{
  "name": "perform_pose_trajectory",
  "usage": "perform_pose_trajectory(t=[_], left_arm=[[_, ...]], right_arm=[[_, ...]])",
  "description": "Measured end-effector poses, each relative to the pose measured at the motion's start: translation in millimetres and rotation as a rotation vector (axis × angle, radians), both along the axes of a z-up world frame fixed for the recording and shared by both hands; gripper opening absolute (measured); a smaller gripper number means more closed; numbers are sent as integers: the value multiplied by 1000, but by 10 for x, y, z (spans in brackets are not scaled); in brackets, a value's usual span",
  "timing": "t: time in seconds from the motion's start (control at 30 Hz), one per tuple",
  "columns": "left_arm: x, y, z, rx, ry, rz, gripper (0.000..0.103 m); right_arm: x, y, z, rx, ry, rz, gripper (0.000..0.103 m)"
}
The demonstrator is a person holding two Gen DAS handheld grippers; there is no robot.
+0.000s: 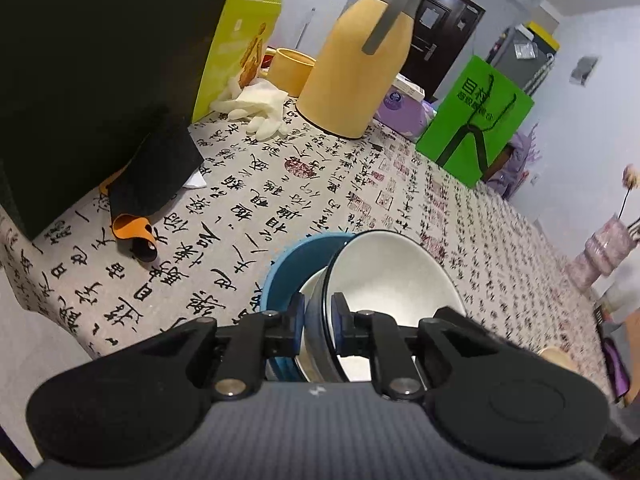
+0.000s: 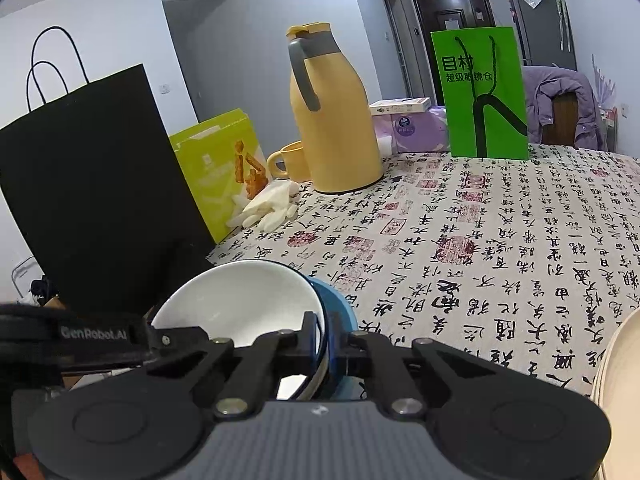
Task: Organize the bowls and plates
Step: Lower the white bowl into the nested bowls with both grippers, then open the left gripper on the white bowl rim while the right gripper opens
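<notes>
Fingers of left gripper and right gripper both pinching white bowl's rim, bowl seemingly tilted.

The white bowl looks like glazed ceramic, smooth and glossy, as does the blue bowl beside it. The tablecloth is matt woven cloth. The yellow flask has a matt finish; the green bag and black bag are smooth paper. The gloves look rubbery.

The left claw pinches the white bowl's rim, blue bowl beside it.
</notes>
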State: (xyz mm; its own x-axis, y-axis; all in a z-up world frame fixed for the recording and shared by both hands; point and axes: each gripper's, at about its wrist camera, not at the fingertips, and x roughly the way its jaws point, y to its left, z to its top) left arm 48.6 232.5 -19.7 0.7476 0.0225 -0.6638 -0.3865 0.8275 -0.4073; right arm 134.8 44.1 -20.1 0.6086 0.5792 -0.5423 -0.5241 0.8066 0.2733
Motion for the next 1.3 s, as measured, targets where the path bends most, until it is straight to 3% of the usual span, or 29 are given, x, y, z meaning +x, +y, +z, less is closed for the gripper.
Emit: perform_pose_trajectory(t=[0.17,0.63,0.83,0.9,0.93,0.97,1.0,1.07,1.13,1.17,1.3], left_arm=[[-67,40,107,17,-40,37,13],[15,-42,37,26,4,38,12],[-4,-53,64,34,-7,51,13],[-60,-78,116,67,-42,53,24],[-103,-93,153,90,-67,56,42],[-145,-107,186,113,-89,63,60],[-194,-124,226,142,-115,72,66],[-299,-173,303,206,-174,81,89],[-397,-224,350,253,-230,81,103],[-450,-258,363,273,-259,81,103],[-599,-366,346,333,-317,84,103]], right_arm=[[29,-5,-4,-2,1,-15,6],[91,32,-6,-28,24,1,6],[138,-113,-5,58,82,19,13],[67,-187,37,89,46,41,16],[24,-228,65,102,19,51,20],[-19,-277,95,117,-8,62,34],[-72,-337,124,134,-42,72,44],[-152,-431,176,154,-98,78,80],[-251,-524,213,154,-158,76,97],[-309,-564,217,143,-186,69,103],[-515,-743,179,106,-234,38,103]])
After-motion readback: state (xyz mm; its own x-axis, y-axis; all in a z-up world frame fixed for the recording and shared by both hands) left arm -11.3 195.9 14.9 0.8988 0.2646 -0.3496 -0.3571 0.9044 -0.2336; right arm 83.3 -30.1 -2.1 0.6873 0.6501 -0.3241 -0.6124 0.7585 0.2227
